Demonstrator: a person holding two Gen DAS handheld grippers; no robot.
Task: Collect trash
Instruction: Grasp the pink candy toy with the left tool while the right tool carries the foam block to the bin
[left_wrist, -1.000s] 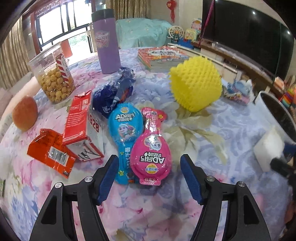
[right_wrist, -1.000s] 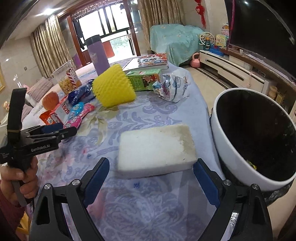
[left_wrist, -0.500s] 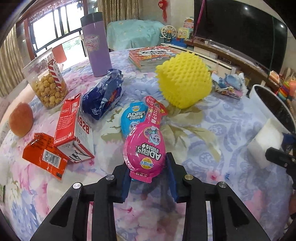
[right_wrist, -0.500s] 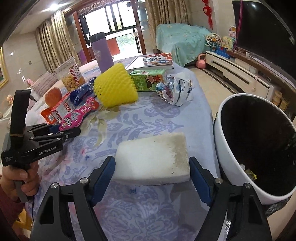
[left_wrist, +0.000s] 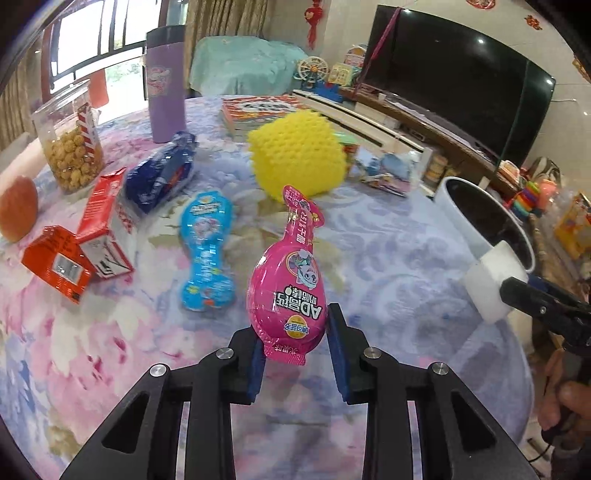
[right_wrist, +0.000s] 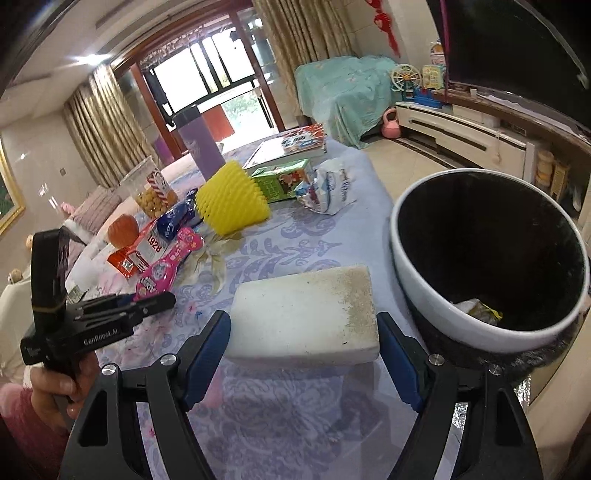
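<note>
My left gripper (left_wrist: 295, 347) is shut on a pink snack packet (left_wrist: 290, 280) and holds it lifted above the flowered tablecloth; it also shows in the right wrist view (right_wrist: 166, 269). My right gripper (right_wrist: 304, 350) is shut on a white foam block (right_wrist: 306, 314) and holds it just left of the white trash bin (right_wrist: 417, 291), which has some trash at its bottom. The block and bin also show in the left wrist view (left_wrist: 487, 280) (left_wrist: 461, 210). A blue snack packet (left_wrist: 207, 251) lies on the table.
On the table lie a red carton (left_wrist: 99, 225), a red wrapper (left_wrist: 55, 262), a dark blue bag (left_wrist: 162, 173), a yellow foam cup (left_wrist: 295, 155), a popcorn jar (left_wrist: 70, 140), a purple flask (left_wrist: 164, 85), books (left_wrist: 258, 110), a green box (right_wrist: 280, 181) and a crumpled wrapper (right_wrist: 328, 192).
My left gripper closed on the pink packet and lifted it off the table. My right gripper closed on the white block and moved it closer to the bin.
</note>
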